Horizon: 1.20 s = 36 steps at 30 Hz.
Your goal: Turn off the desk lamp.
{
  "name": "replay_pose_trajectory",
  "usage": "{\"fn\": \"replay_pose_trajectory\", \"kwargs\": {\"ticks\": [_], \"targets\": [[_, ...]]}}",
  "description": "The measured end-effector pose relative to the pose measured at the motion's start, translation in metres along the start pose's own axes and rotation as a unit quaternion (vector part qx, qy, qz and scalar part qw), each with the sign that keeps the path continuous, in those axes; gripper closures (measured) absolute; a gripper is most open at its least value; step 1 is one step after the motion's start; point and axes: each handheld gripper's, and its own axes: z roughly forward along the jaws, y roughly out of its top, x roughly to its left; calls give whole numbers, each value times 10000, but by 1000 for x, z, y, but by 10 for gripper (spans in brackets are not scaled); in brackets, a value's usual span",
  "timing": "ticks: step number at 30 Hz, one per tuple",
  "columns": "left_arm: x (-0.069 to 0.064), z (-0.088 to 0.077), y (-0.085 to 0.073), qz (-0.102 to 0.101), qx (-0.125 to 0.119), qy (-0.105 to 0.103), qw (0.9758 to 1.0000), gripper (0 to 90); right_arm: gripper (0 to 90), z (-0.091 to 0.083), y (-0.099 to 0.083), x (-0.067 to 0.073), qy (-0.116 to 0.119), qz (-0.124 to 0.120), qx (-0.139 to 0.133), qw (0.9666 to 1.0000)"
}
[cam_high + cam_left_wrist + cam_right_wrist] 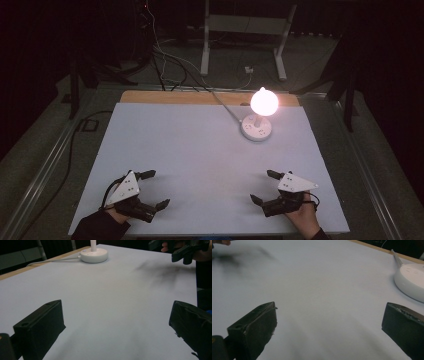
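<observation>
A lit lamp with a glowing round bulb (pixel 264 101) stands on a white round base (pixel 256 129) at the back right of the white table (pixel 200 160). Its base (pixel 94 255) appears at the top of the left gripper view and at the right edge of the right gripper view (pixel 410 281). My left gripper (pixel 153 190) rests near the front left edge, jaws wide apart, nothing between them. At the front right, my right gripper (pixel 263 187) is likewise open and empty; it also shows far off in the left gripper view (pixel 175 248).
A white cable (pixel 225 106) runs from the lamp base back over the wooden table edge (pixel 200 97). Behind the table on the dark floor are more cables (pixel 165 60) and a white frame stand (pixel 245 30).
</observation>
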Motion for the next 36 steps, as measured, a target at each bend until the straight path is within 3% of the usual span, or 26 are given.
{"fn": "replay_pose_trajectory", "kwargs": {"ticks": [14, 18, 23, 36], "targets": [[2, -2, 1, -132, -142, -54, 9998, 5, 0, 3, 1, 6, 129, -136, 107, 9998], [1, -2, 1, -112, -137, -51, 9998, 5, 0, 3, 3, 11, 171, -283, 167, 9993], [0, -2, 1, -110, -128, -66, 9998, 5, 0, 3, 6, 13, 202, -292, 130, 9993], [-1, -3, 1, -121, -153, -79, 9998, 5, 0, -8, 33, 7, 256, -41, -324, 9991]]}}
